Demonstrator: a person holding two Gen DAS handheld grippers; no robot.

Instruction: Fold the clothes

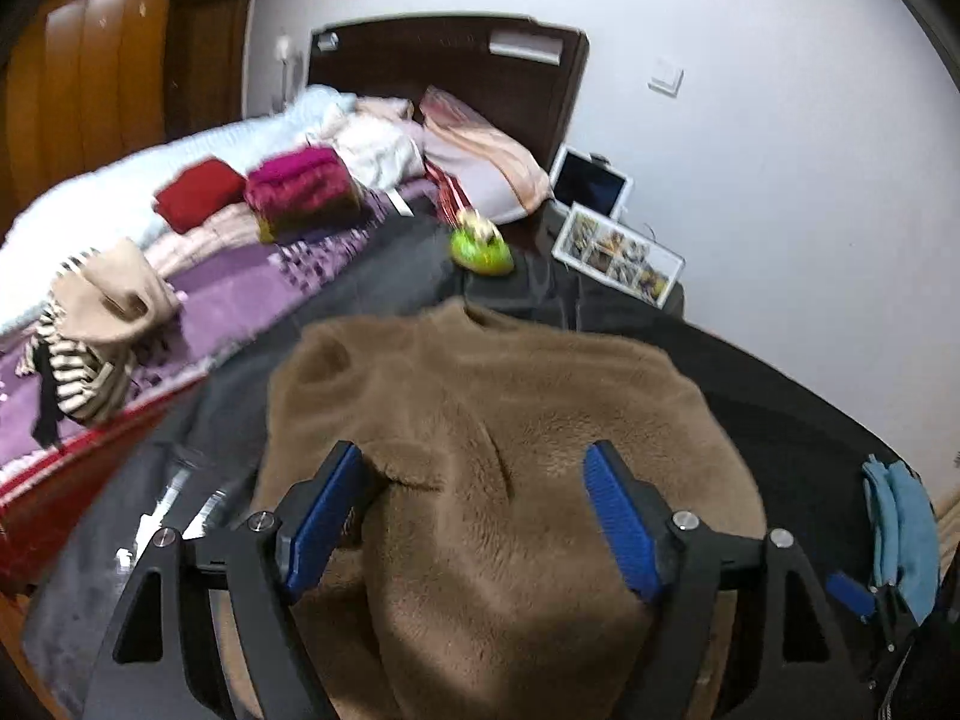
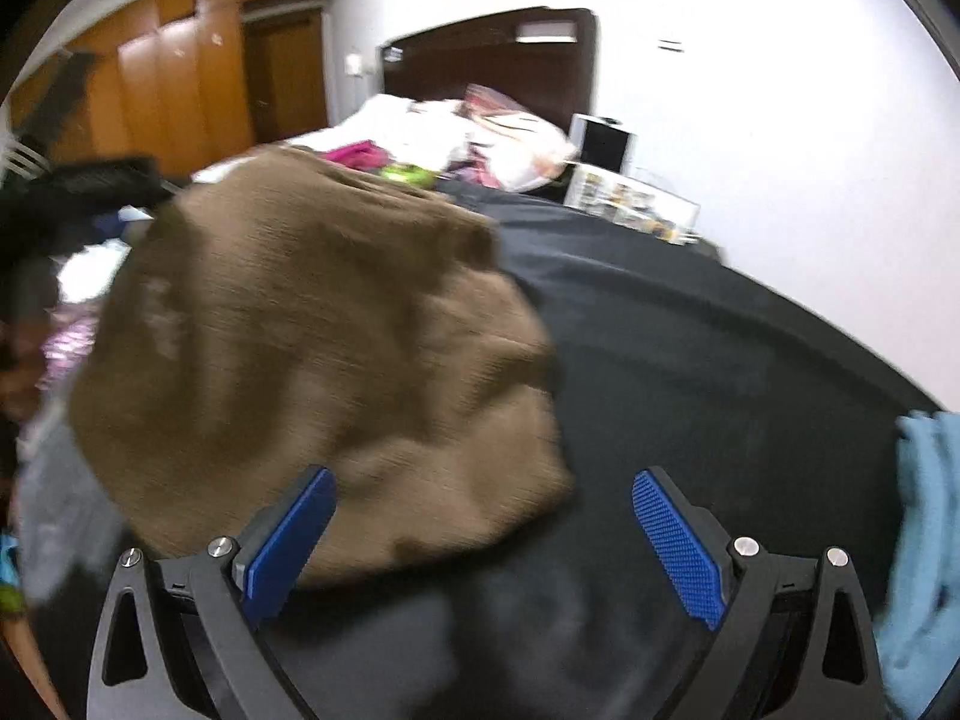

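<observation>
1. The left gripper [image 1: 474,504] hangs over the near part of the brown fleece garment [image 1: 480,420], fingers spread wide with nothing pinched; a raised crease sits beside its left pad.
2. The garment lies on the dark cover [image 1: 750,396], its sides seemingly turned in. Whether a further fold is due or it is already done, the pictures do not settle.
3. If a fold is in hand, I judge it best to pinch through all layers at the near edge on both sides alike, since thick pile slips and bulges.
4. The neckline points away towards the green toy [image 1: 483,246]; the long axis runs near to far.
5. The right gripper [image 2: 483,531] stands spread wide and empty over the cover, by the garment's right edge.
</observation>
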